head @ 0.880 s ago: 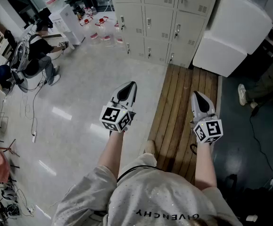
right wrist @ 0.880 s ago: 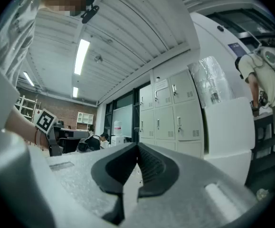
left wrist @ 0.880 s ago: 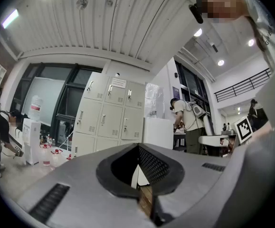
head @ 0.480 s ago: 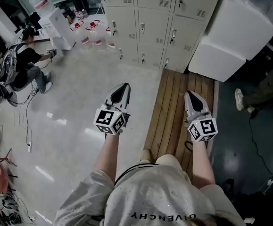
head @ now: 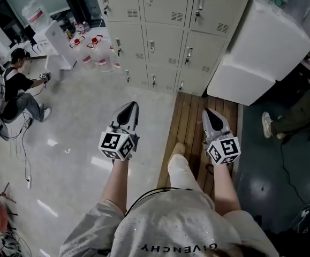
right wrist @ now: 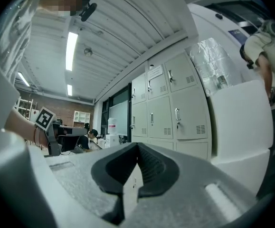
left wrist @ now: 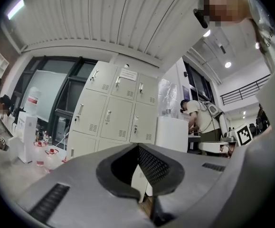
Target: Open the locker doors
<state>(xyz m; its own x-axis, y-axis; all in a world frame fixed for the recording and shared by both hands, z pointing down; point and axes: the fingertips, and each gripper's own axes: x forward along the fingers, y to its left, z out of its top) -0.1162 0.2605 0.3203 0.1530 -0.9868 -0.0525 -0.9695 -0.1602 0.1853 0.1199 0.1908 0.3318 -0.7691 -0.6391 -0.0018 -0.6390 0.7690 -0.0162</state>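
A bank of cream metal lockers (head: 160, 31) stands ahead of me, all doors in view closed, each with a small handle and vent slots. The same lockers (left wrist: 111, 110) fill the middle of the left gripper view, and in the right gripper view the lockers (right wrist: 173, 103) are at centre right. My left gripper (head: 129, 109) is held level over the pale floor, shut and empty. Over the wooden planks, my right gripper (head: 212, 114) also points level at the lockers, shut with nothing in it. Both are well short of the doors.
A big white cabinet (head: 256, 52) stands against the lockers at right. Water bottles (head: 93, 50) and a white dispenser (head: 55, 36) sit at their left. A seated person (head: 15, 90) is far left; another person's leg (head: 286, 116) at right. Wooden planks (head: 189, 125) lead to the lockers.
The lockers have come nearer and lower in the head view as the person walks towards them, one knee now stepping forward. Both grippers stay shut and level.
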